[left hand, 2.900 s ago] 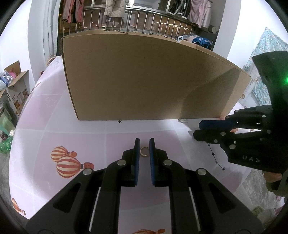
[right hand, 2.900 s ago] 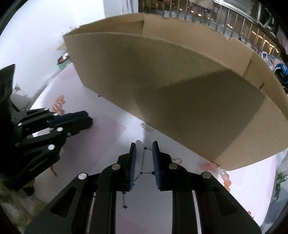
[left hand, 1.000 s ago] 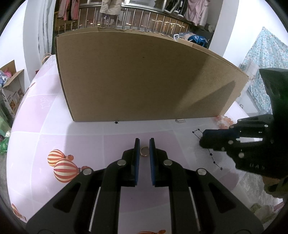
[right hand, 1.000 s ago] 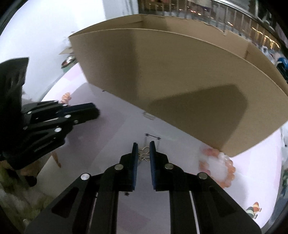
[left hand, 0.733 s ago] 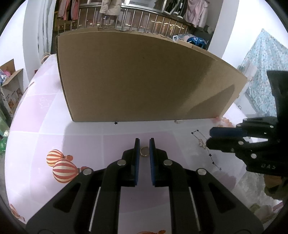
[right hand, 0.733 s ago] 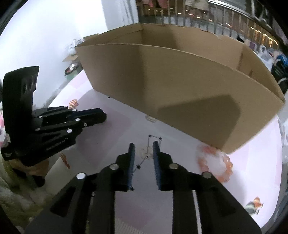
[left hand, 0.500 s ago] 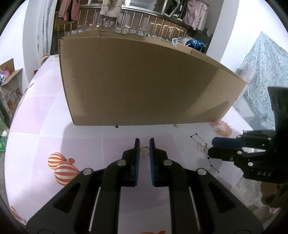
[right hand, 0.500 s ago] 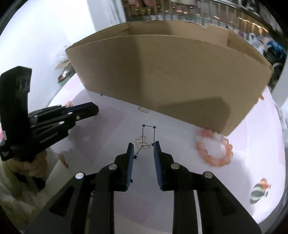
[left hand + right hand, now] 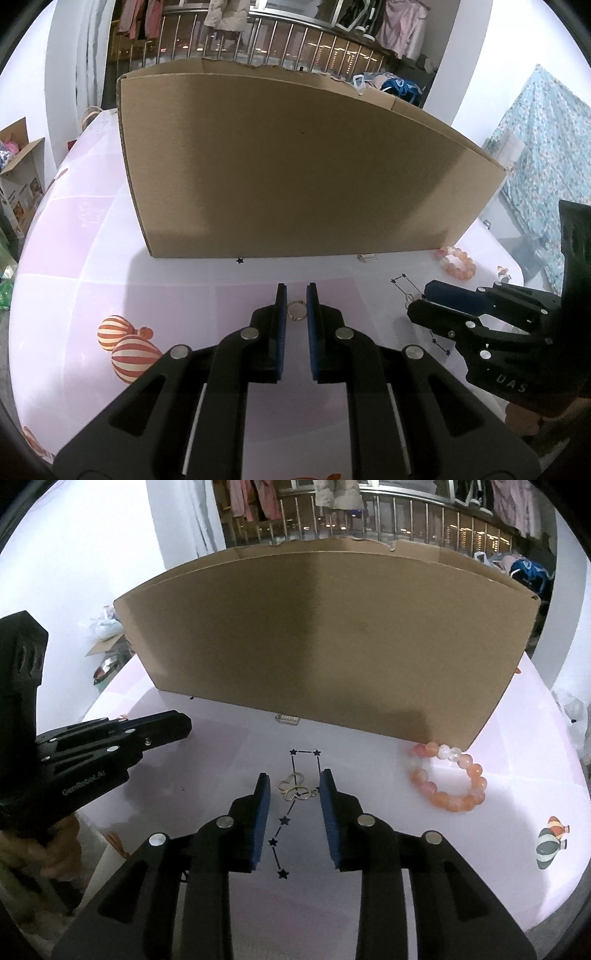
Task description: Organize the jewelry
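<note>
In the left wrist view, the left gripper (image 9: 296, 302) is hovering over the pink table (image 9: 74, 266) with its jaws nearly together, just as they were a second ago, and the small gold ring (image 9: 296, 309) is lying on the table in the narrow gap between the pads, which are not visibly pressing on it. The cardboard box (image 9: 295, 166) is standing behind it toward the far edge, and the right gripper (image 9: 424, 301), which a second ago was higher and tighter, is now sitting lower at the right with its tips over the butterfly pendant (image 9: 410, 297); the bead bracelet (image 9: 456, 262), earlier mostly hidden, is showing by the box's right corner. In the right wrist view, the right gripper (image 9: 293, 788) is opening its jaws, now clearly wider than a second ago, and the butterfly pendant (image 9: 295, 786) is lying loose on the table (image 9: 221, 746) between the pads, touching neither. The bead bracelet (image 9: 448, 777) is lying to the right, against the cardboard box's (image 9: 332, 638) near corner, and the left gripper (image 9: 181, 727) is reaching in from the left edge.
</note>
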The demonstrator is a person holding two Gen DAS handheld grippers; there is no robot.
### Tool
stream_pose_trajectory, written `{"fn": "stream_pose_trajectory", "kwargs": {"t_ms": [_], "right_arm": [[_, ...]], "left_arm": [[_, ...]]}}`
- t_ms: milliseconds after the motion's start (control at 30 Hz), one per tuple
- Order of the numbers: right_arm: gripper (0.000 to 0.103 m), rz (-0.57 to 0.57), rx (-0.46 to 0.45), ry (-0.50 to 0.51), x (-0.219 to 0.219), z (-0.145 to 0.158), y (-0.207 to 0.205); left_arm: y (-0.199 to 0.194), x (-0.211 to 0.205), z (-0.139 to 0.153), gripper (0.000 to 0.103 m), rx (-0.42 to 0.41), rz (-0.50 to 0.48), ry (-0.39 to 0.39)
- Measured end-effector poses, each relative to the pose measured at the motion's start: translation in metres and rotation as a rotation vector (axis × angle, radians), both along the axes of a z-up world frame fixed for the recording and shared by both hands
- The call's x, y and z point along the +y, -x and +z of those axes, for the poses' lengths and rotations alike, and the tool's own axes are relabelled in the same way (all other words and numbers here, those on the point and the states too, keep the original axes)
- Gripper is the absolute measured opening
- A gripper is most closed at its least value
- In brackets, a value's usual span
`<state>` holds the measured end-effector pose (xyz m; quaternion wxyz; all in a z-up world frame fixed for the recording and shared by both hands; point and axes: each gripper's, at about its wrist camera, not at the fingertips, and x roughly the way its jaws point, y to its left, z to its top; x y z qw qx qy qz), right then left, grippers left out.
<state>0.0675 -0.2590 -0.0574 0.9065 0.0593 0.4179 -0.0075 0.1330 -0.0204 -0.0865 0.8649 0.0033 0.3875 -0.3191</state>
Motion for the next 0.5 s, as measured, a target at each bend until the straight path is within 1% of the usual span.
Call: {"fn": "stream_pose_trajectory", "kwargs": {"t_ms": [100, 200, 267, 500], "right_arm": [[0.028, -0.013, -0.005, 0.015, -0.003, 0.006, 0.008], [0.028, 0.002, 0.014, 0.008, -0.001, 0.004, 0.011], [0.028, 0.014, 0.022, 0.009, 0.005, -0.001, 0.006], [0.028, 0.020, 0.016, 0.005, 0.005, -0.003, -0.001]], "left_arm": [[0.001, 0.001, 0.000, 0.009, 0.002, 0.003, 0.004], [0.001, 0.002, 0.000, 0.009, 0.002, 0.002, 0.004], [0.001, 0.002, 0.000, 0.009, 0.003, 0.003, 0.005], [0.001, 0.005, -0.001, 0.009, 0.008, 0.010, 0.004]]}}
